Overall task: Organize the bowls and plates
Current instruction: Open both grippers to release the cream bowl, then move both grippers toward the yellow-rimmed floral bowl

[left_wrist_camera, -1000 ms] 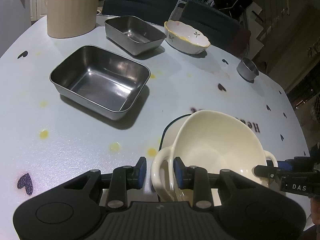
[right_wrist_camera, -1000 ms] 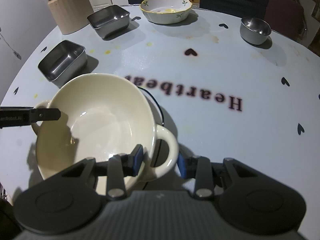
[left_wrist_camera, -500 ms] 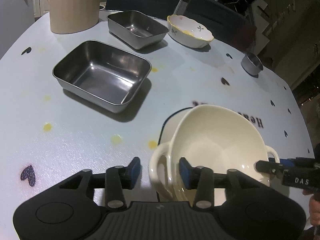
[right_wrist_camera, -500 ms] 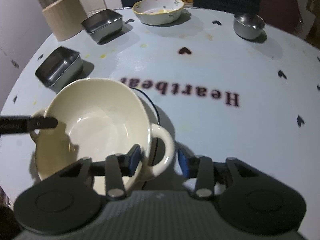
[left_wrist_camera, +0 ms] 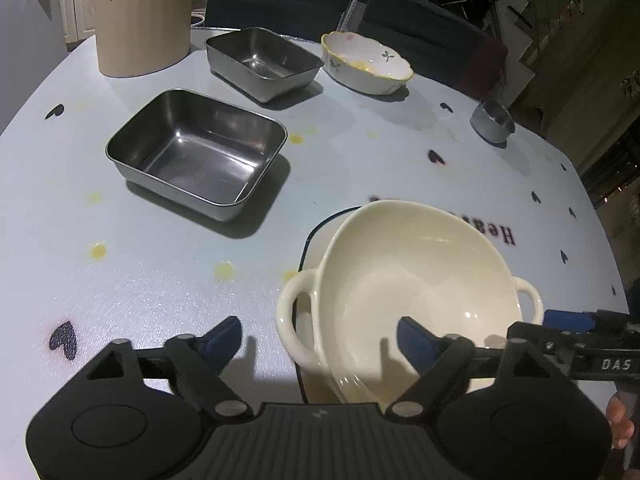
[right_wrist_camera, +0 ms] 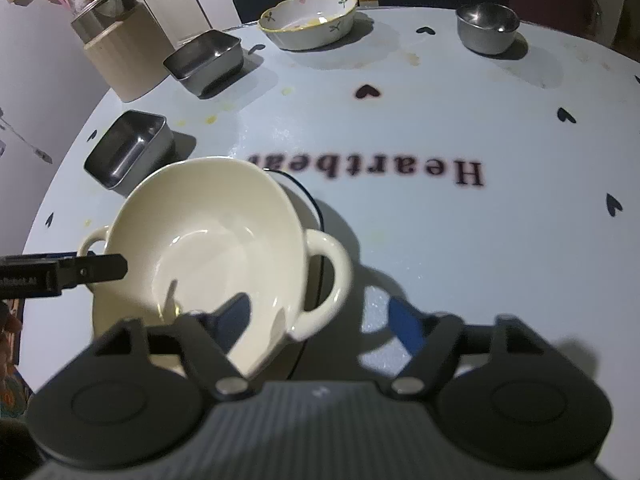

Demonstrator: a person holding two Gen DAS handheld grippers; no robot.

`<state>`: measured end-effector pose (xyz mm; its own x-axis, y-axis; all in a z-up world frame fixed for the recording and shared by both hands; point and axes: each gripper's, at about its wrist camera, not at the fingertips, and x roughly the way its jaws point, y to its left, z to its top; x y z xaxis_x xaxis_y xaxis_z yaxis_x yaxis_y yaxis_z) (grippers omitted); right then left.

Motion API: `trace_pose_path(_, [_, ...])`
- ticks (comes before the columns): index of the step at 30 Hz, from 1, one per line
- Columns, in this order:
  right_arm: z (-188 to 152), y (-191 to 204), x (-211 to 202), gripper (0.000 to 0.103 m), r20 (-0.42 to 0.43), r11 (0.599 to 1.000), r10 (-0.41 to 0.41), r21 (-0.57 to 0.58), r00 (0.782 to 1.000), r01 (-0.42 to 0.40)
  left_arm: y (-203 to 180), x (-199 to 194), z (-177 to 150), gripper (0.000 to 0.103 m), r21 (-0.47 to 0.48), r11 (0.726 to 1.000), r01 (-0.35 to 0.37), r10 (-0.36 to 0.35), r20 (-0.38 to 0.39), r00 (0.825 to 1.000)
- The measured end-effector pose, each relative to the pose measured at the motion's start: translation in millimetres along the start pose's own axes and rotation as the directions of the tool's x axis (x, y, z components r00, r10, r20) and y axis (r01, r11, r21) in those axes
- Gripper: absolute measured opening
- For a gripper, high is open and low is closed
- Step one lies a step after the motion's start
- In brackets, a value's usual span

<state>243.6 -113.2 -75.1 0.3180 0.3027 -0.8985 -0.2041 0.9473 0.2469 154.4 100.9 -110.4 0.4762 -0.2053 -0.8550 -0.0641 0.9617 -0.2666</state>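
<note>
Now, left to right. Beige canister (left_wrist_camera: pixel 142 20) far left at the back of the tabletop (left_wrist_camera: pixel 160 292). Two steel trays: near tray (left_wrist_camera: pixel 196 152) mid-left, far tray (left_wrist_camera: pixel 262 62) behind it, apart from each other. Floral bowl (left_wrist_camera: pixel 366 64) just right of the far tray, small steel bowl (left_wrist_camera: pixel 492 120) well off to the right. Cream bowl (left_wrist_camera: pixel 408 284), two loop handles, sits tilted on a dark-rimmed plate (left_wrist_camera: pixel 316 236) close to me, over the "Heartbeat" lettering.

My left claw (left_wrist_camera: pixel 320 338) is spread wide and opening; the bowl's left handle (left_wrist_camera: pixel 294 320) is between the fingers (left_wrist_camera: pixel 224 338) but neither pad touches it. My right claw (right_wrist_camera: pixel 320 320) is also wide and opening, straddling the right handle (right_wrist_camera: pixel 328 280); pads clear of it, nothing gripped. One finger of each claw hangs over the bowl's inside, the other outside over the tabletop. Each claw's tip shows in the other's view at the opposite handle.
</note>
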Motion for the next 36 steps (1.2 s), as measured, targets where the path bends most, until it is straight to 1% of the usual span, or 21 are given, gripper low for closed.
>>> trace_pose_path(1, [0,-1,-4,0.092,0.010,1.000,0.005,0.001,1.000,-0.005,-1,-3,0,0.090,-0.001,1.000,0.000,0.000,0.004,1.000])
trace_pose_path(4, [0,-4,-16,0.099,0.048,1.000,0.012,-0.002,0.999,-0.012,-2,-11,-1,0.096,-0.002,1.000,0.001,0.000,0.024,1.000])
trace_pose_path(7, [1,-3,-24,0.102,0.086,1.000,0.016,-0.020,0.996,-0.014,-4,-20,-1,0.099,-0.006,1.000,0.000,0.001,0.048,0.999])
trace_pose_path(11, [-1,-2,-31,0.102,0.095,0.999,0.019,-0.046,0.995,-0.015,-10,-32,-1,0.102,0.012,1.000,-0.013,0.012,0.079,0.997])
trace_pose_path(16, [0,-5,-40,0.103,0.123,0.999,0.042,-0.036,0.992,-0.038,-19,-46,1,0.103,0.032,0.999,-0.025,0.021,0.119,0.993])
trace_pose_path(20, [1,-6,-59,0.103,0.178,0.998,0.048,-0.038,0.983,-0.042,-27,-60,6,0.103,0.034,0.999,-0.013,0.007,0.170,0.985])
trace_pose_path(23, [2,-9,-77,0.103,0.233,0.998,0.061,-0.045,0.971,-0.051,-36,-72,10,0.103,0.041,0.999,-0.001,-0.008,0.220,0.976])
trace_pose_path(25, [4,-13,-89,0.103,0.280,0.997,0.070,-0.045,0.958,-0.060,-43,-80,13,0.103,0.050,0.999,0.011,-0.023,0.248,0.968])
trace_pose_path(28, [7,-21,-104,0.103,0.335,0.998,0.060,-0.040,0.940,-0.050,-56,-90,17,0.103,0.066,0.998,0.013,-0.032,0.301,0.953])
trace_pose_path(36, [17,-40,-128,0.103,0.454,0.998,0.054,-0.010,0.889,-0.055,-83,-98,30,0.103,0.097,0.995,0.036,-0.070,0.379,0.923])
